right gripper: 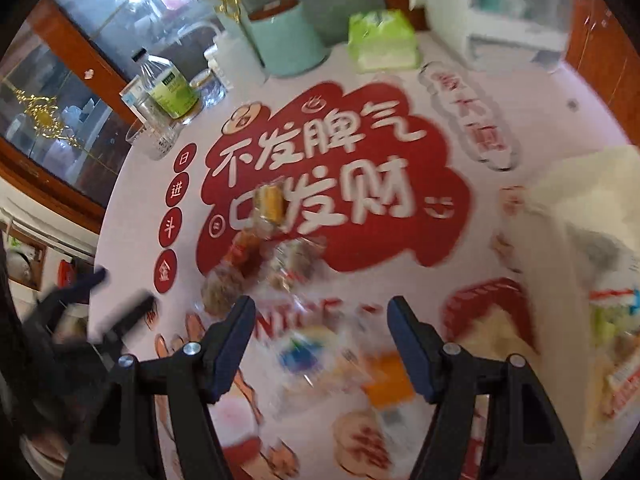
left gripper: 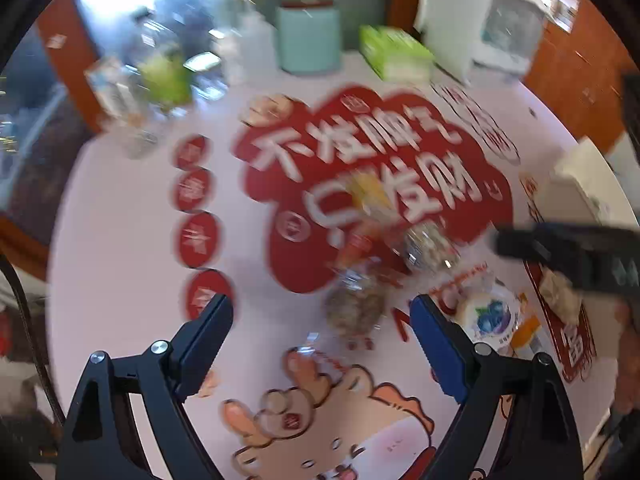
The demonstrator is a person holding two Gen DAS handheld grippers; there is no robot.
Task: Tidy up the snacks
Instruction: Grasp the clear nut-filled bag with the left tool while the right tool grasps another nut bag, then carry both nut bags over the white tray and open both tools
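Note:
Several wrapped snacks lie in a loose pile on a pink table mat with red print (left gripper: 120, 240). In the left wrist view a brown round snack in clear wrap (left gripper: 354, 308) lies just ahead of my open, empty left gripper (left gripper: 320, 320), and a white blueberry-print pack (left gripper: 490, 316) lies beside its right finger. A yellow snack (left gripper: 370, 192) and another brown one (left gripper: 430, 246) lie farther off. In the right wrist view my open, empty right gripper (right gripper: 320, 316) hovers over the blueberry pack (right gripper: 304, 350) and an orange pack (right gripper: 390, 376). The right gripper also shows in the left wrist view (left gripper: 560, 248). Both views are blurred.
At the table's far side stand a teal canister (right gripper: 286, 40), a green tissue pack (right gripper: 380, 42), a green-labelled bottle (right gripper: 168, 84) and a glass (right gripper: 154, 136). A white container holding snack packs (right gripper: 592, 240) sits at the right. The left gripper (right gripper: 80, 312) shows at the left edge.

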